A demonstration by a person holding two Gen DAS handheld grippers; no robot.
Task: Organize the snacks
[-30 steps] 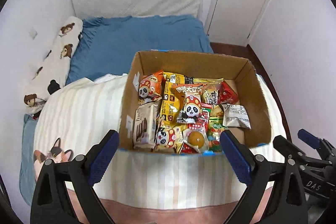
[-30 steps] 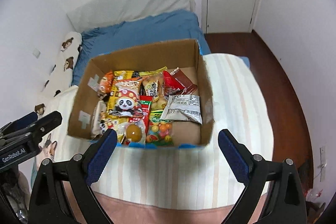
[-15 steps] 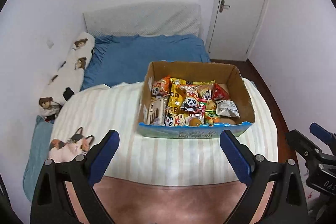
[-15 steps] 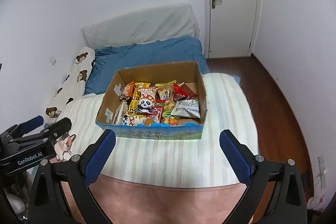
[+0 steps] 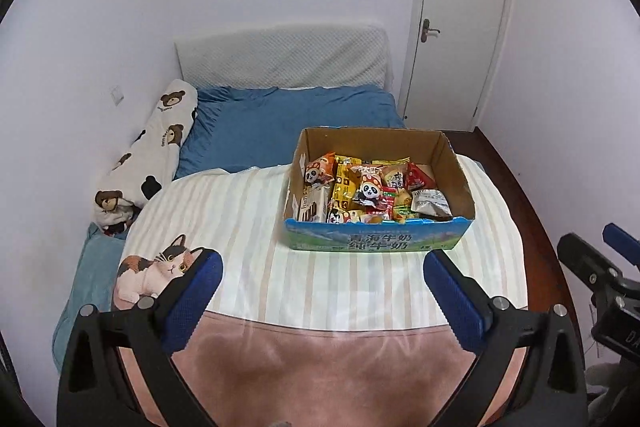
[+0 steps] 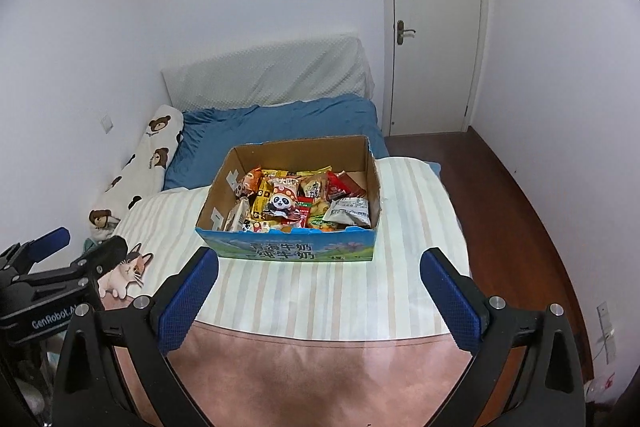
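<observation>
A cardboard box [image 5: 376,243] packed with snack packets [image 5: 370,191] sits on the striped blanket [image 5: 248,227] of the bed, toward the right side and well beyond both pairs of tongs. The left tongs [image 5: 322,277] hover over the near pink edge of the blanket with their blue pads wide apart and nothing between them; the right tongs [image 6: 318,275] hang the same way, spread and empty.

The left view shows the box from its left, so the inside of its right wall is visible, and the right tongs show at the far right edge of the frame. The right view looks at the box from the right, showing the inside of its left wall with pale tape patches, and more of the dark wooden floor [image 6: 516,211] by the white door [image 6: 434,27]. It also catches the left tongs at the left edge, beside the cat print [image 6: 124,273]. A bear-print pillow [image 5: 152,151] lies along the left wall.
</observation>
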